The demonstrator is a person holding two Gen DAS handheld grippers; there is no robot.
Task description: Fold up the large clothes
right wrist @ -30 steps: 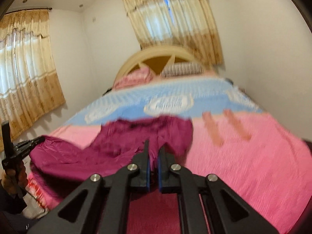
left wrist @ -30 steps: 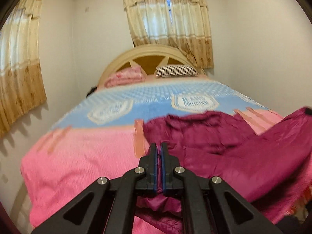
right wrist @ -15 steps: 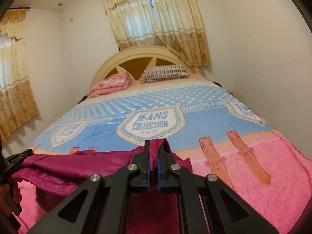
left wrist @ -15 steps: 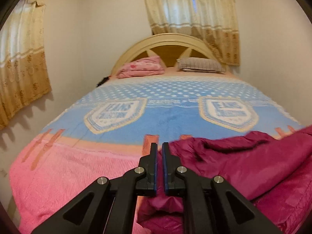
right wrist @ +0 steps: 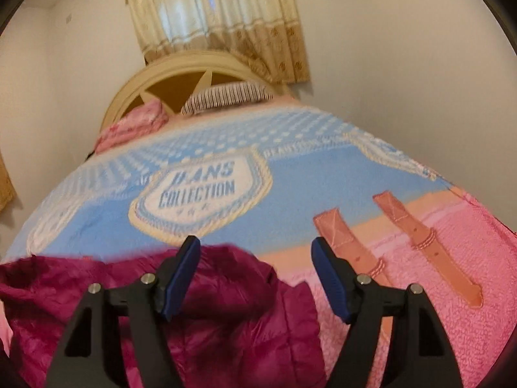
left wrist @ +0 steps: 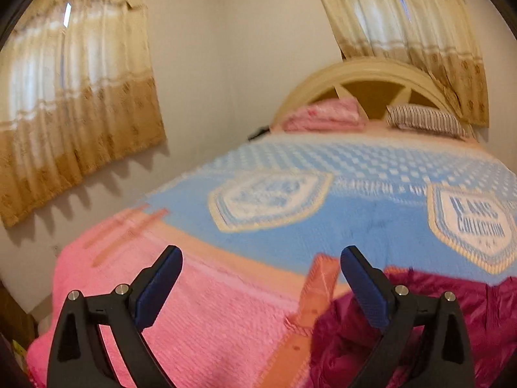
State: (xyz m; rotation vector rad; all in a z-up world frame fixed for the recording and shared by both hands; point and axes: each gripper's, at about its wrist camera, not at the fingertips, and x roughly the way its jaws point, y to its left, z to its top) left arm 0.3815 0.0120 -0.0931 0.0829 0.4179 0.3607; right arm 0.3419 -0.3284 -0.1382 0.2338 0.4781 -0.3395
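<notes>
Both tools, left (left wrist: 260,273) and right (right wrist: 255,263), are opening, empty, above the garment (right wrist: 226,294) on the bed (right wrist: 452,258); loose folds may slump apart.

A blanket (right wrist: 323,168) covers the bed (left wrist: 290,174) from foot to pillows. The garment (right wrist: 226,294) lies bunched on the blanket near the foot edge, about midway across. Two pillows (right wrist: 226,95) rest side by side at the head edge, before the headboard (left wrist: 365,77). One curtain (right wrist: 219,16) hangs behind the headboard; another (left wrist: 74,97) hangs on the wall beside the bed's left edge.
</notes>
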